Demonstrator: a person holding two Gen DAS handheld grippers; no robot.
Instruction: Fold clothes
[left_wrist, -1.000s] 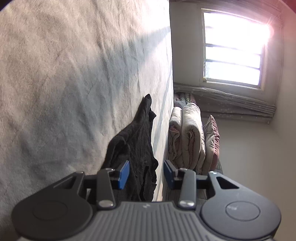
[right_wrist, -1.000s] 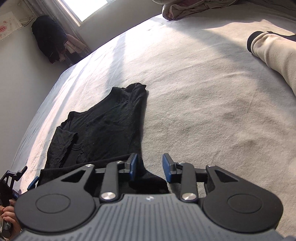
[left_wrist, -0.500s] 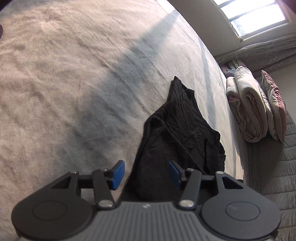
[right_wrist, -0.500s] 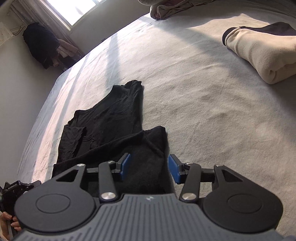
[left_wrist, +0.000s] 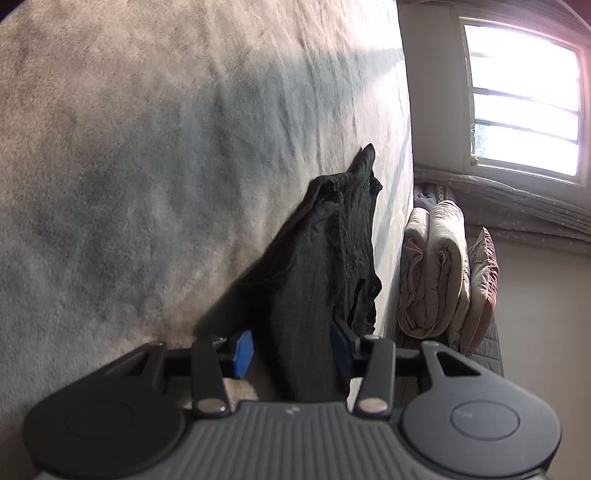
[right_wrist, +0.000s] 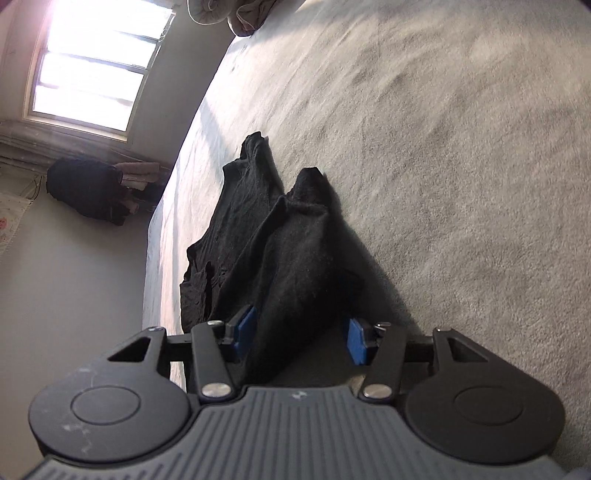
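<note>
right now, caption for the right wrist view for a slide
Right gripper open around a raised fold of the black shirt on the grey bedspread, window behind.

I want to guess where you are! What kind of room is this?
Most likely a bedroom: a wide bed with a black garment on it, rolled quilts beside it, and a sunny window.

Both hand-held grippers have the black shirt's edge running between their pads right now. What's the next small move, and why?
Probably close the right hand-held gripper before carrying anything. Its blue pads stand apart with the black shirt loose between them, touching only one side. The left hand-held gripper, whose jaws have just been closing, also shows a gap beside the cloth. The shirt lies part-folded on the bed; lifting now could drop it.
</note>
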